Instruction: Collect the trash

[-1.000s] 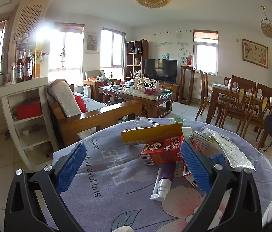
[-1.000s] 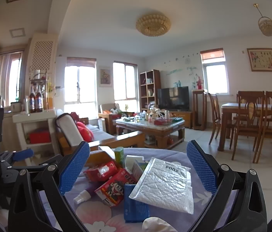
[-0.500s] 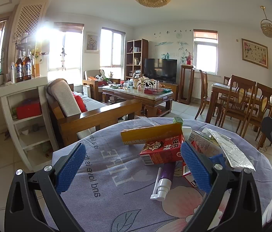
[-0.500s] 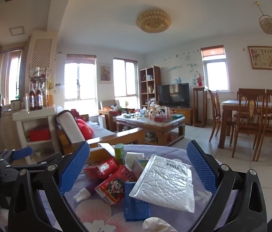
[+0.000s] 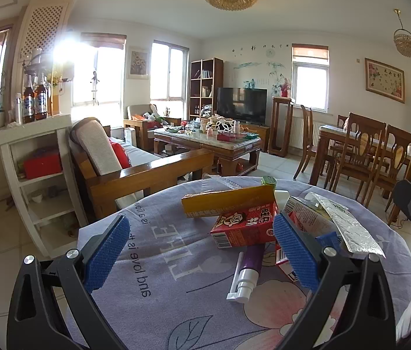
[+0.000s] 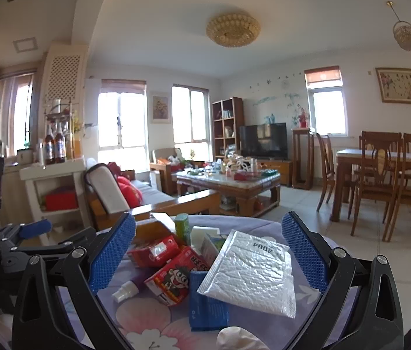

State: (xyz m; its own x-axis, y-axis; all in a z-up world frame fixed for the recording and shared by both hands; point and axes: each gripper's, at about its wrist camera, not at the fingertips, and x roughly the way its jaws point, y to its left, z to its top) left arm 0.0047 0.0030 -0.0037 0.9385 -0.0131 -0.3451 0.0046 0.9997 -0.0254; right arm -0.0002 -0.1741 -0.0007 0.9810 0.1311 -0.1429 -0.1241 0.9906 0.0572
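The left tongs (image 5: 202,248) stand wide apart with nothing between them, their blue pads (image 5: 106,252) ribbed like rubber on black angular arms. The right tongs (image 6: 208,253) are spread just as wide and likewise hold nothing.

The trash lies heaped toward the far side of a round table (image 5: 158,291) covered in a soft lilac cloth printed with pale letters, leaves and pink flowers. In the left view a flat yellow carton (image 5: 228,201) leans on a glossy red box (image 5: 243,227) with a cartoon face. Just in front of that box lies a purple spray bottle (image 5: 249,271) with a white nozzle, on its side. A green can (image 5: 269,180) stands upright behind the carton.

In the right view a crinkled silver bubble mailer (image 6: 249,271), rectangular and padded, rests tilted over a flat blue packet (image 6: 206,303) and against a second red box (image 6: 176,277). A crumpled white wad (image 6: 237,338) sits at the near edge, between the right tongs' arms.
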